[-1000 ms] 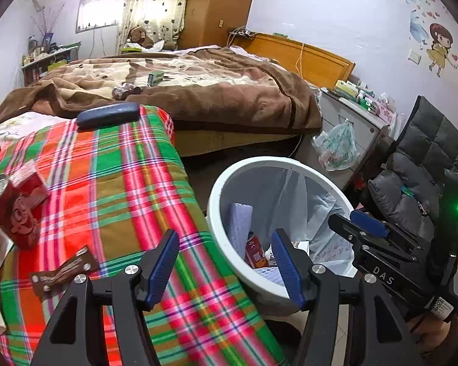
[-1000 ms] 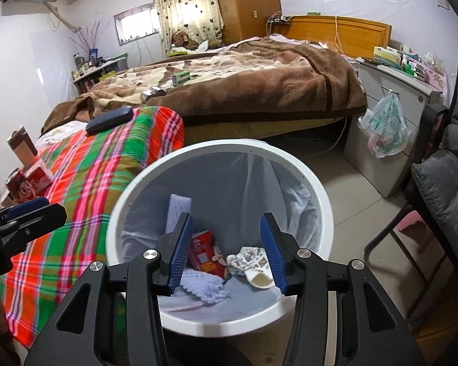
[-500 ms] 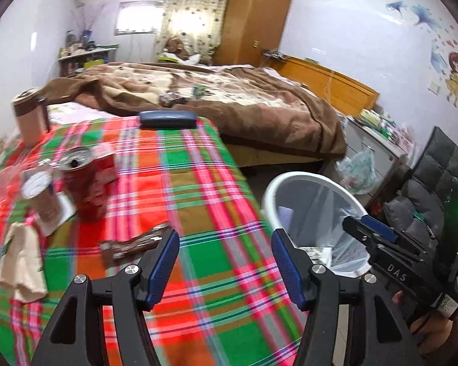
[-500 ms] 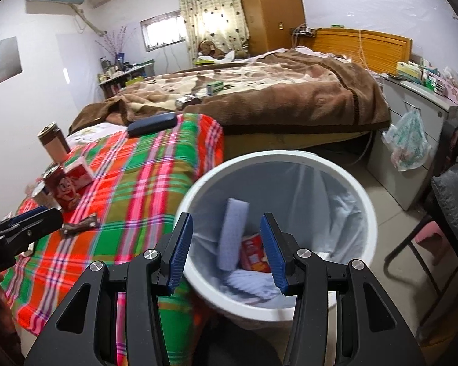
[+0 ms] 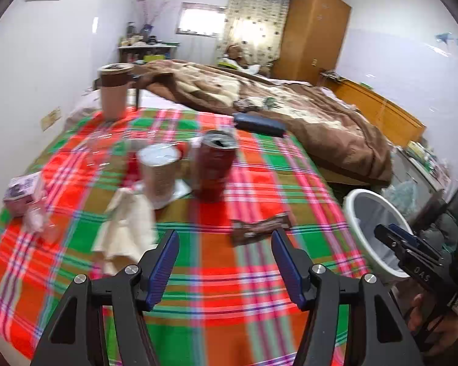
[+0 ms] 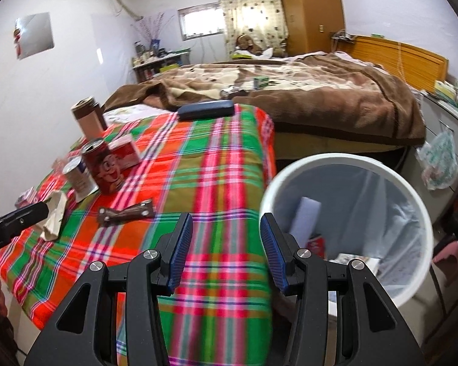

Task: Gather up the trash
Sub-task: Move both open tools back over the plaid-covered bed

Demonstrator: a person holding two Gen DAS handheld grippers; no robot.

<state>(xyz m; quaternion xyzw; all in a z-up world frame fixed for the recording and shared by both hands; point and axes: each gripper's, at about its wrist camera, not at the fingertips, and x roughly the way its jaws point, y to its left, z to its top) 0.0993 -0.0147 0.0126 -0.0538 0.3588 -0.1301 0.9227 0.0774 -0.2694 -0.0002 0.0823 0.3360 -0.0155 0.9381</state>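
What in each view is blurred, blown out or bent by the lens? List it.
Left wrist view: motion blur smears the plaid tablecloth and crumpled tissue; the window is blown out. Right wrist view: sharper, blur mostly on the near cloth; fisheye curves the white trash bin rim and walls.

A plaid-covered table (image 5: 216, 262) carries a red can (image 5: 215, 167), brown wrapper (image 5: 259, 227), crumpled tissue (image 5: 125, 225) and cups (image 5: 158, 170).

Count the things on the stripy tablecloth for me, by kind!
Cans: 2 (red can, pale can)
Tall cup: 1
Boxes: 2 (red box, small box)
Brown wrapper: 1
Crumpled tissue: 1
Dark blue case: 1
Total: 8
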